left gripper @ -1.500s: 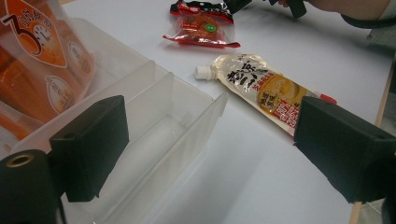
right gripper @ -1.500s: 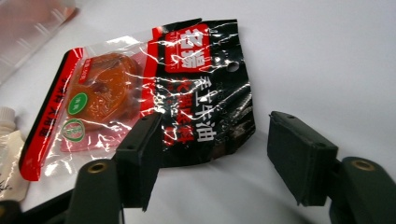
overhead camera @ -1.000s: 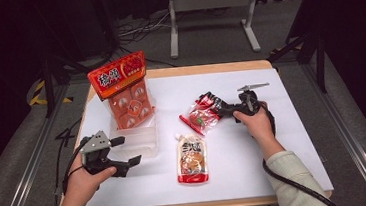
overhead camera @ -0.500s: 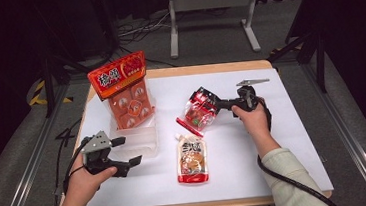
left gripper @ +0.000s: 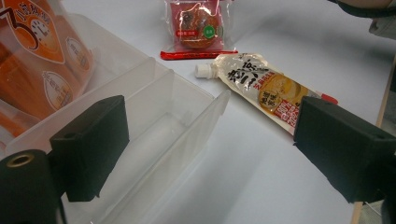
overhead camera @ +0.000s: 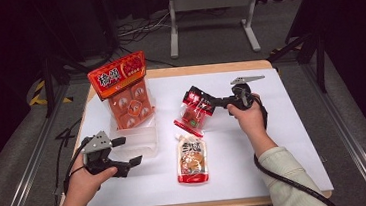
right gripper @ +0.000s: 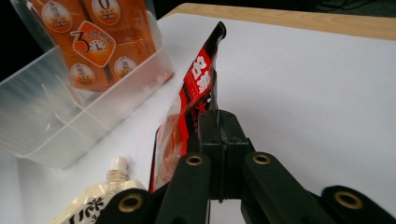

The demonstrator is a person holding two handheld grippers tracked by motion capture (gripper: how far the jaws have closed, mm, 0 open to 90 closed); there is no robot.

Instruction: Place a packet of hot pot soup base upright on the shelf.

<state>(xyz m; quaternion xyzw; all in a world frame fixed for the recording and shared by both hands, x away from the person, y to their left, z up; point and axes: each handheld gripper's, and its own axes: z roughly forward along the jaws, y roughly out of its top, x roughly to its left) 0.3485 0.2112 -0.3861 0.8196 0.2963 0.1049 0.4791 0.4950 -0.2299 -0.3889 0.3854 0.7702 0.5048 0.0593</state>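
My right gripper (overhead camera: 211, 102) is shut on the dark top edge of a red snack packet (overhead camera: 193, 113); its jaws have just been closing on it. The packet (right gripper: 196, 88) hangs tilted from the pads, raised off the white table. The left gripper view has the same packet (left gripper: 198, 28) far off. A cream spouted pouch (overhead camera: 192, 158) lies flat below it, spout towards the packet. My left gripper (overhead camera: 126, 151) rests open at the table's near left, beside a clear divided bin (overhead camera: 142, 145). Nothing is between its jaws (left gripper: 212, 140).
A tall orange multipack (overhead camera: 125, 90) stands in the bin's far compartment; the near compartments (left gripper: 187, 116) hold nothing. The white sheet (overhead camera: 288, 124) covers a wooden table. A metal stand (overhead camera: 210, 3) and dark floor lie beyond the far edge.
The right gripper closed on the red packet and rose a little, lifting the packet from flat on the table to hanging tilted. The left gripper stayed still.
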